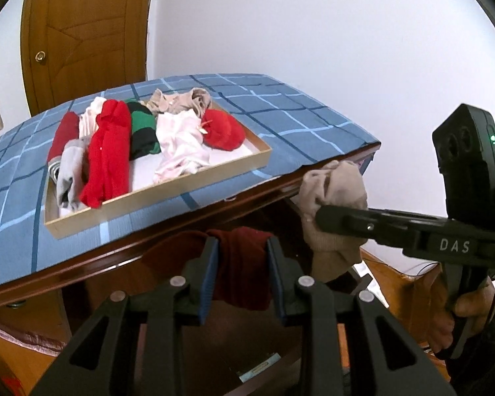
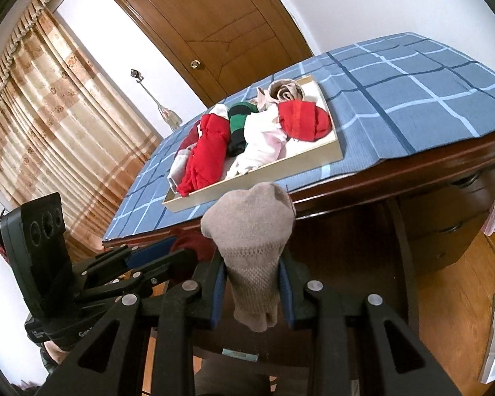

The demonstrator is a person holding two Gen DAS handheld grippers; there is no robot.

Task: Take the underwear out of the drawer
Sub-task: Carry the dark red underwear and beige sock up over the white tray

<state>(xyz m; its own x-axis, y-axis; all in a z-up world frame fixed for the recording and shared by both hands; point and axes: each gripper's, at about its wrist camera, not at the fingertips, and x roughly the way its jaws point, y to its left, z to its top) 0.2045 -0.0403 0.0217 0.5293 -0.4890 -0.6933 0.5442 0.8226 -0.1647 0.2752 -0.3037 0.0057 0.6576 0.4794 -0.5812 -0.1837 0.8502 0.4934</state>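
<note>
A shallow wooden drawer tray (image 1: pixel 155 194) rests on a blue checked tablecloth (image 1: pixel 280 115), filled with several rolled garments in red, green-black, pink, grey and beige. Below the table's front edge, my left gripper (image 1: pixel 242 244) is shut on a dark red garment (image 1: pixel 244 274). To its right, my right gripper (image 1: pixel 323 217) pinches a beige knitted garment (image 1: pixel 333 191). In the right wrist view the right gripper (image 2: pixel 251 260) is shut on that beige garment (image 2: pixel 250 227), whose bunched end stands up in front of the tray (image 2: pixel 247 181). The left gripper (image 2: pixel 168 246) with the dark red garment (image 2: pixel 194 242) is beside it.
A brown wooden door (image 1: pixel 82 33) stands behind the table and a striped curtain (image 2: pixel 49 115) hangs at the left. Dark wooden drawers (image 2: pixel 445 231) sit under the table at the right, over a wooden floor (image 2: pixel 452 297). A person's hand (image 1: pixel 468 307) holds the right gripper's handle.
</note>
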